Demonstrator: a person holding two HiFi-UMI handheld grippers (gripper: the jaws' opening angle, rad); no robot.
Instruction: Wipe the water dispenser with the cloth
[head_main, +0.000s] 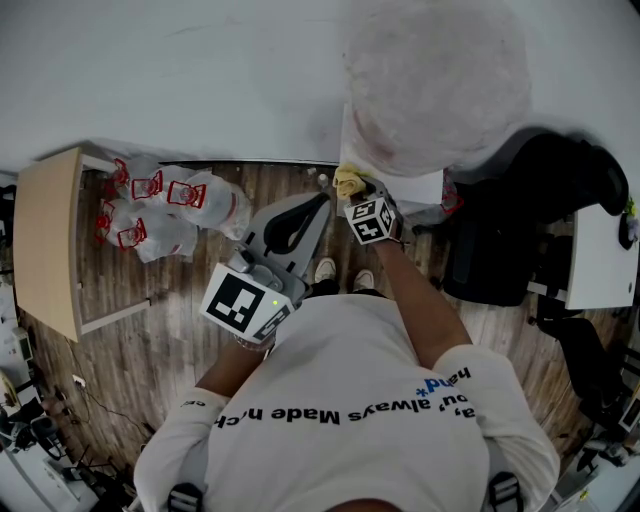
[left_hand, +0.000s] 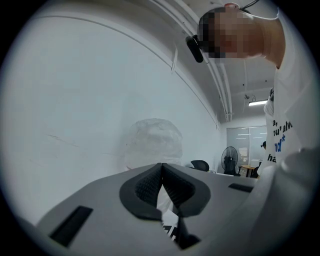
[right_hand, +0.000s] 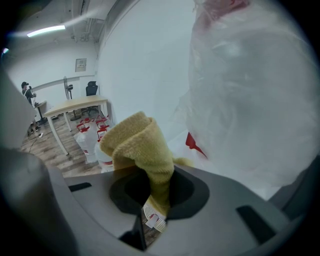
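White wall (head_main: 200, 70) backs a wood floor (head_main: 150, 350), and the water dispenser (head_main: 405, 188) stands against that wall, its bottle (head_main: 435, 85) wrapped in cloudy plastic. The right gripper (head_main: 356, 192) is clamped on a folded yellow cloth (head_main: 347, 181). The cloth sits at the dispenser's top left edge, just below the bottle. It seems to touch the white casing, though the contact is hard to confirm. The left gripper (head_main: 320, 203) hangs just beside the right one, jaws pressed together with nothing between them. Plastic bags (head_main: 165, 210) with red print lie on the floor to the left.
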